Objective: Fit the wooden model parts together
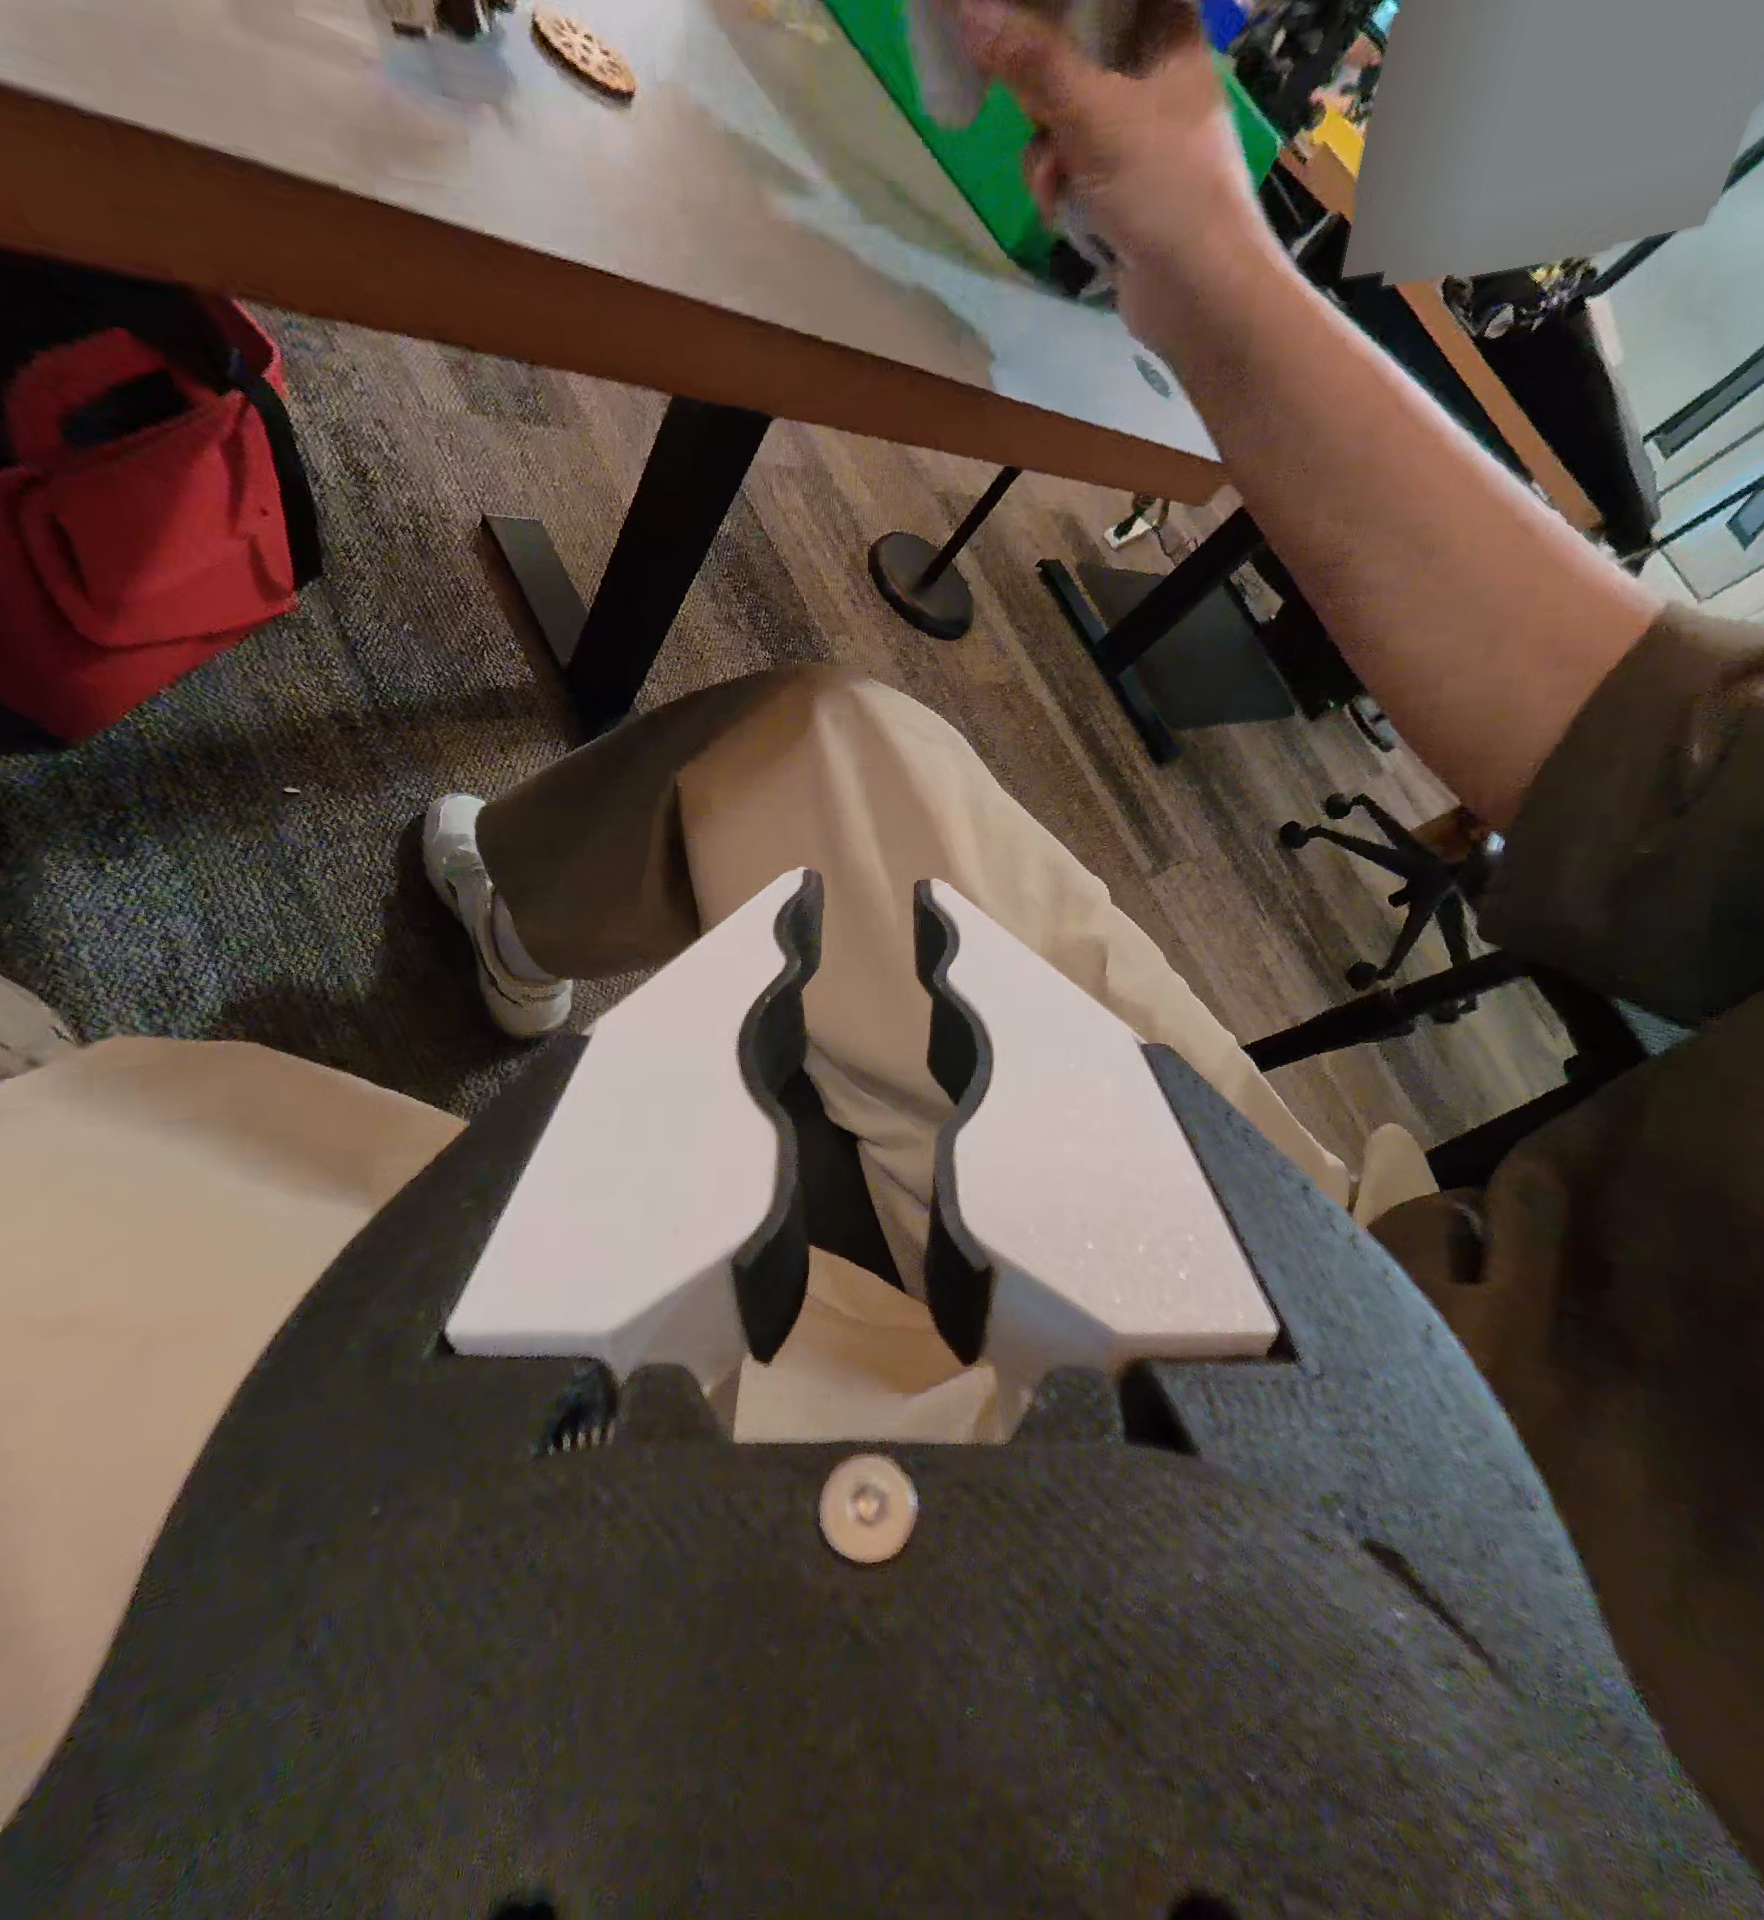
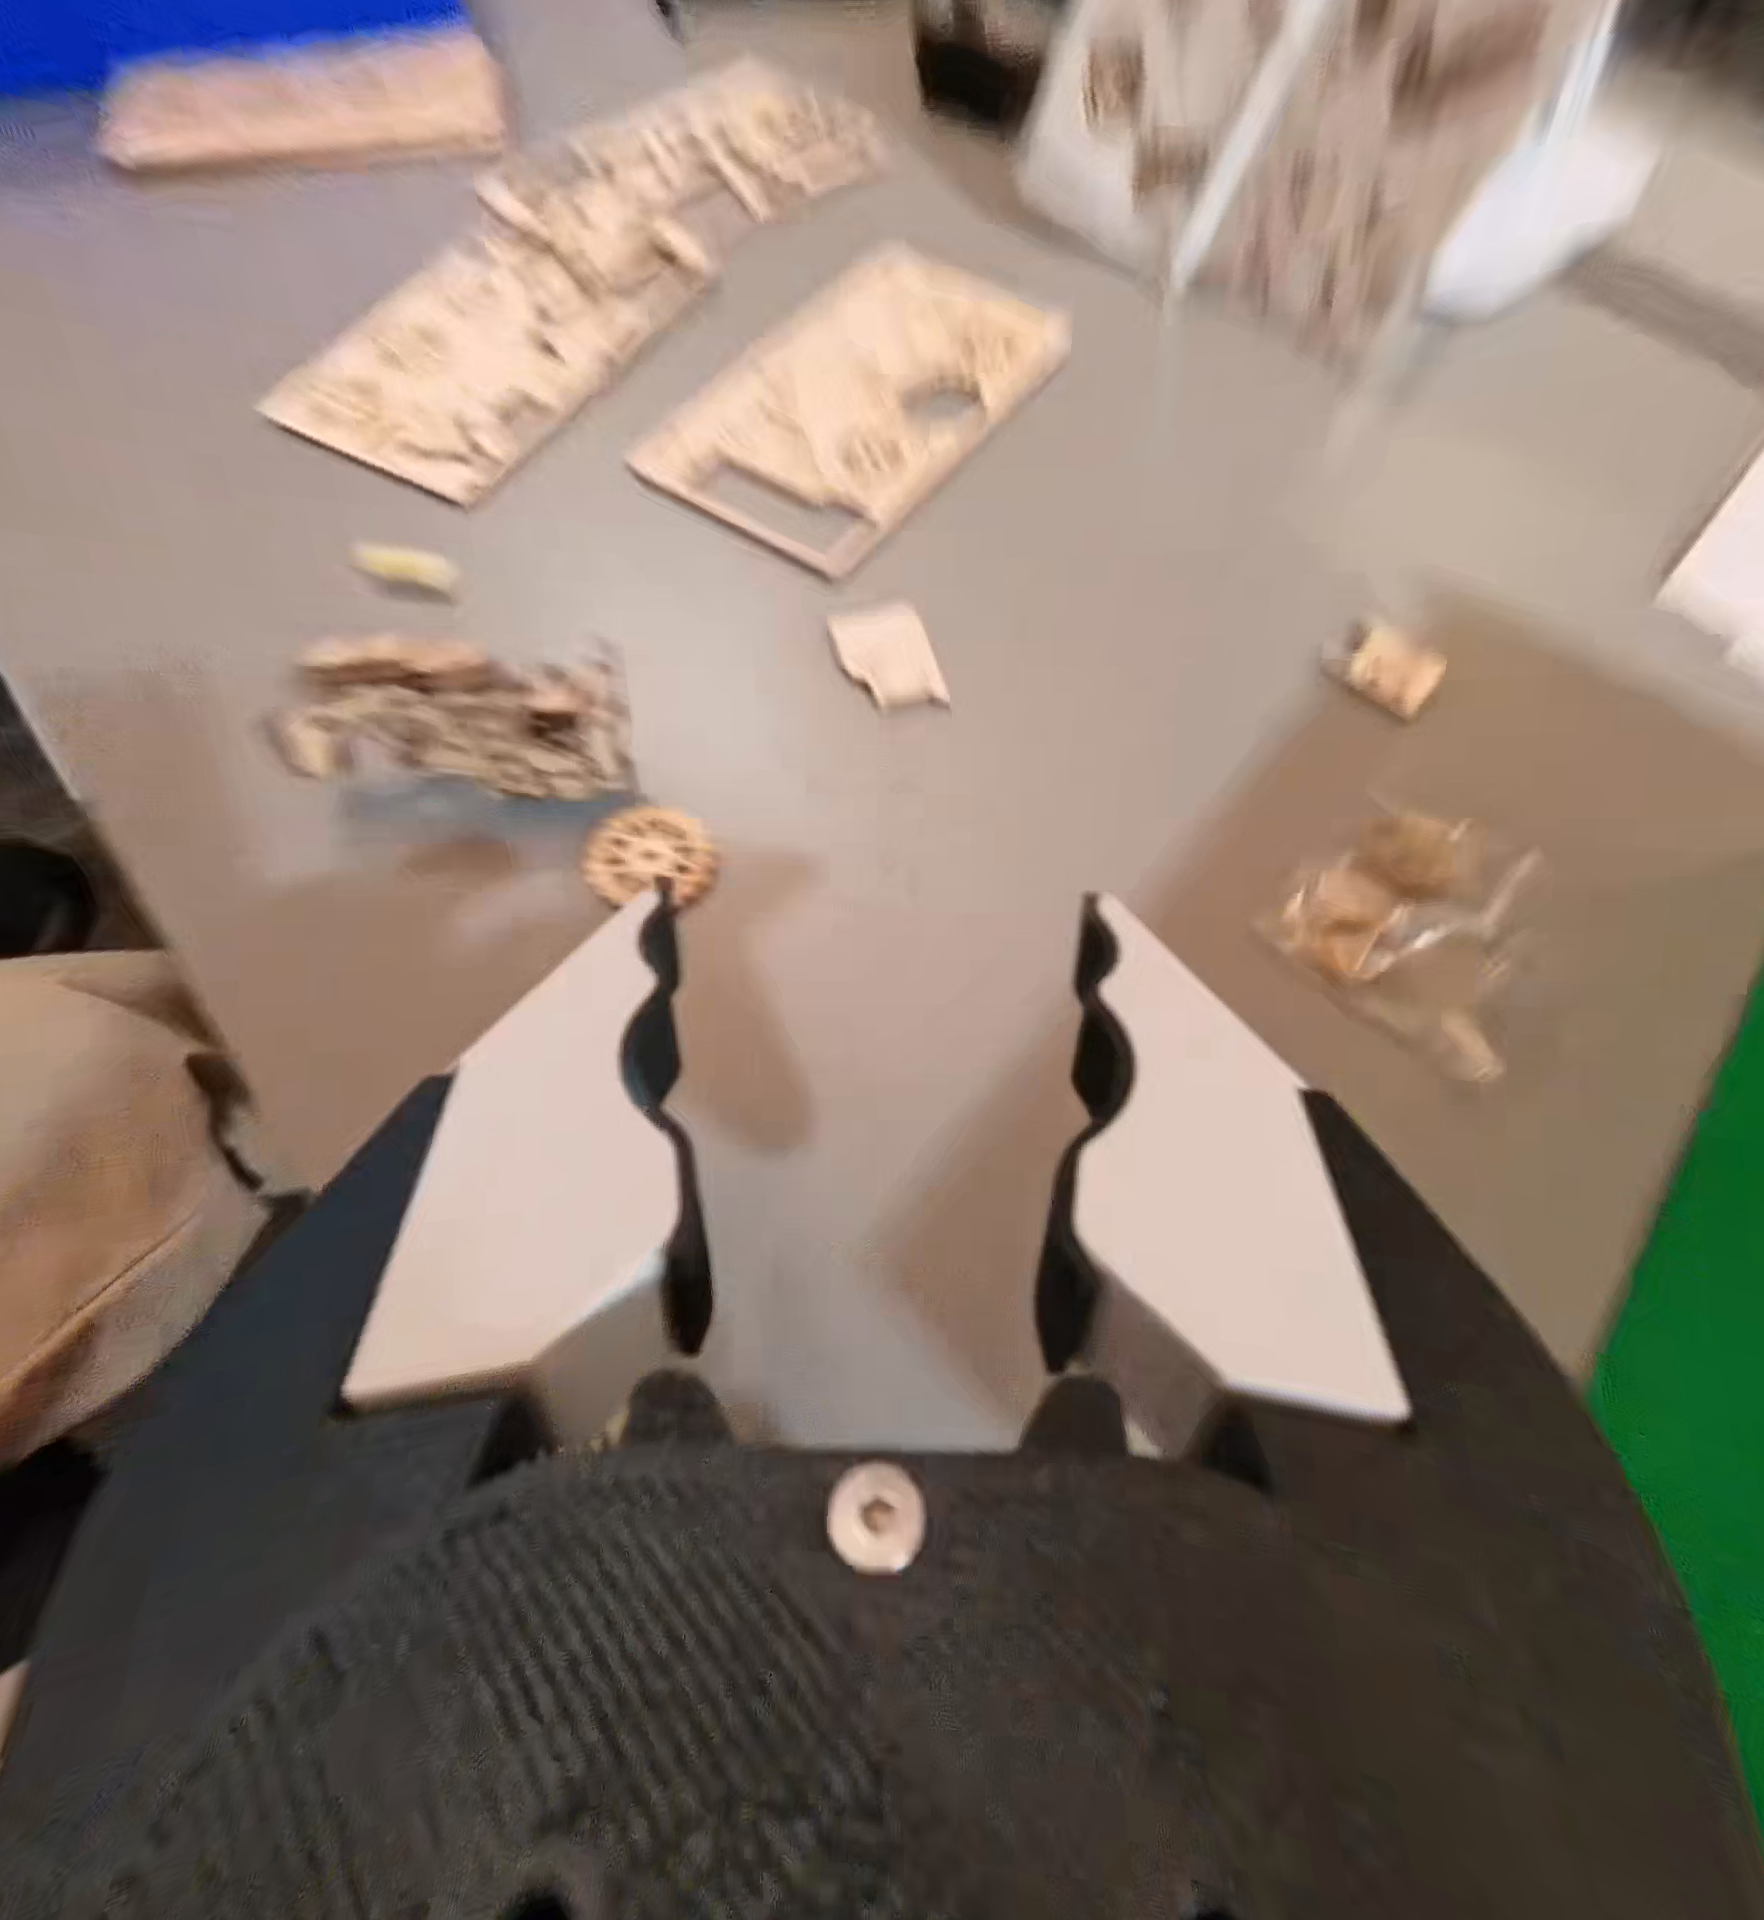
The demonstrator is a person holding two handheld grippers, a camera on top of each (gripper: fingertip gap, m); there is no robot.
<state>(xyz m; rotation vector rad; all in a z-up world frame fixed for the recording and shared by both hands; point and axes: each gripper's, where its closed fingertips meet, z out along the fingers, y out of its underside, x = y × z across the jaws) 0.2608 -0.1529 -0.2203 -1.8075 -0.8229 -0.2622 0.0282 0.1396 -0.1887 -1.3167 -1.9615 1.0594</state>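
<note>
My right gripper [image 2: 873, 904] is open and empty, held above the grey table [image 2: 1065, 727]. A round wooden gear [image 2: 652, 857] lies just past its left fingertip. A partly built wooden model [image 2: 462, 717] lies to the left of the gear. Two wooden part sheets [image 2: 852, 405] [image 2: 504, 343] lie farther back. My left gripper [image 1: 865, 894] is below the table's edge, over the person's lap, with its jaws a narrow gap apart and nothing between them. The gear [image 1: 584, 49] also shows on the tabletop in the left wrist view. The right wrist view is blurred.
Small wooden pieces [image 2: 888, 655] [image 2: 1387, 665] and a clear bag of small parts [image 2: 1397, 925] lie on the table. A green surface [image 2: 1740, 1247] is at the right. Under the table [image 1: 545, 281] are a red bag [image 1: 99, 520], table legs and the person's legs. A bare forearm [image 1: 1325, 499] reaches up. Spacing between my two grippers at the tips: around 40 cm. My right gripper's tips are some 7 cm from the round wooden gear [image 2: 652, 857].
</note>
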